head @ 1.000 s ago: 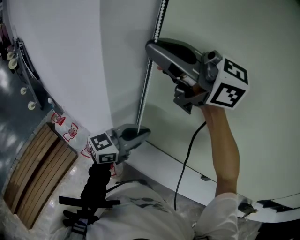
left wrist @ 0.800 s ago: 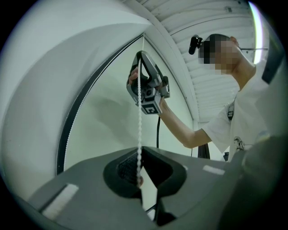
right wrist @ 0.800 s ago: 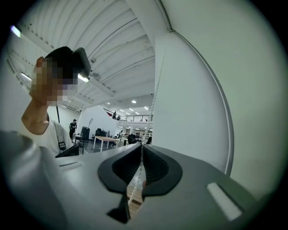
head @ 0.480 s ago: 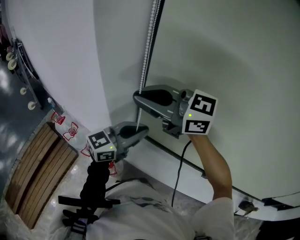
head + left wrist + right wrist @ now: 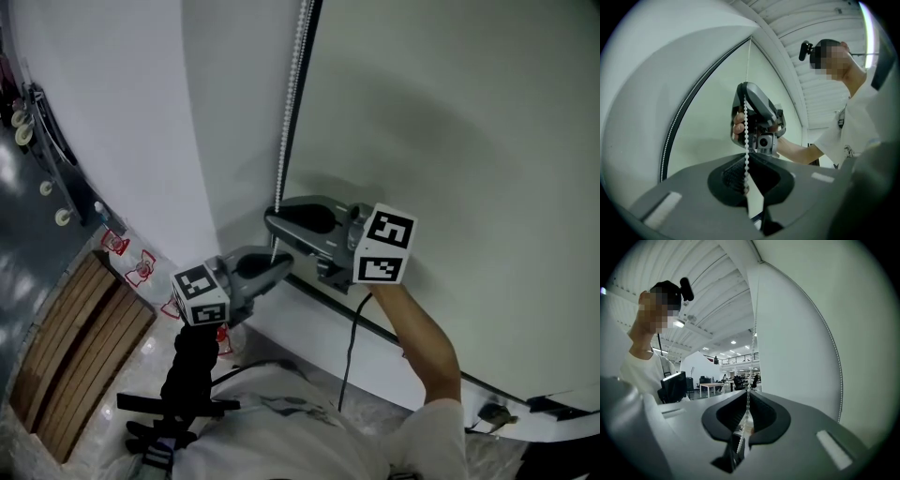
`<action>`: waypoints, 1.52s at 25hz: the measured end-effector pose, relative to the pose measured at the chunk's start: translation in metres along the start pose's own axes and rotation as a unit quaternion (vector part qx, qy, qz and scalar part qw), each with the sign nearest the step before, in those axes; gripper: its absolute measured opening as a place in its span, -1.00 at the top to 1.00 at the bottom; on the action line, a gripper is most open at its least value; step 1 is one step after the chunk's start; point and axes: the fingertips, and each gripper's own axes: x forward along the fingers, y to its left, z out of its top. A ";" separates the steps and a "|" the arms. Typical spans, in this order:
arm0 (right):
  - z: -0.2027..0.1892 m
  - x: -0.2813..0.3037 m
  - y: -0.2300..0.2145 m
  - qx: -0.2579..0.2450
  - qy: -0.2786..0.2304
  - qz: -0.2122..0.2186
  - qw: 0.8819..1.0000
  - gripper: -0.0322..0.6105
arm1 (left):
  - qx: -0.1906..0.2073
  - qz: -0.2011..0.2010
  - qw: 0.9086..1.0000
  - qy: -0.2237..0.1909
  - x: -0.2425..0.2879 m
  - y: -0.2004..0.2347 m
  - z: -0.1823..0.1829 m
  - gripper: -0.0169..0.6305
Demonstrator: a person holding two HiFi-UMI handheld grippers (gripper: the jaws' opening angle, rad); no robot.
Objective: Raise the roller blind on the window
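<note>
The pale roller blind [image 5: 450, 122] fills the right of the head view. Its white bead chain [image 5: 292, 84] hangs down along the blind's left edge. My right gripper [image 5: 273, 217] points left and is shut on the chain, which runs between its pads [image 5: 747, 416]. Just below it, my left gripper [image 5: 284, 265] points up to the right. The chain [image 5: 746, 140] drops straight into its jaws [image 5: 746, 182], which are shut on it. A second strand [image 5: 836, 376] follows the blind's edge.
A white wall [image 5: 112, 112] lies left of the chain. The white sill [image 5: 319, 337] runs below the blind, and a black cable [image 5: 349, 356] hangs from the right gripper. A wooden slatted panel [image 5: 75, 337] lies on the floor at lower left.
My right gripper has come down along the chain from high up to just above the left gripper. The left gripper has stayed where it was.
</note>
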 end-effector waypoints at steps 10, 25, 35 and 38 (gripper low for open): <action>0.067 -0.005 -0.004 -0.033 -0.053 0.016 0.998 0.38 | 0.008 -0.001 1.000 -0.001 0.002 -0.003 0.002 0.95; 0.211 -0.006 -0.003 -0.124 -0.118 0.018 0.985 0.46 | 0.004 -0.005 1.000 0.005 -0.001 -0.004 0.007 0.95; 0.236 -0.003 -0.003 -0.147 -0.132 0.022 0.980 0.49 | 0.005 -0.007 1.000 0.008 0.000 -0.004 -0.005 0.95; 0.240 -0.003 -0.002 -0.146 -0.138 0.019 0.979 0.65 | 0.006 -0.008 1.000 0.009 -0.001 -0.004 -0.008 0.95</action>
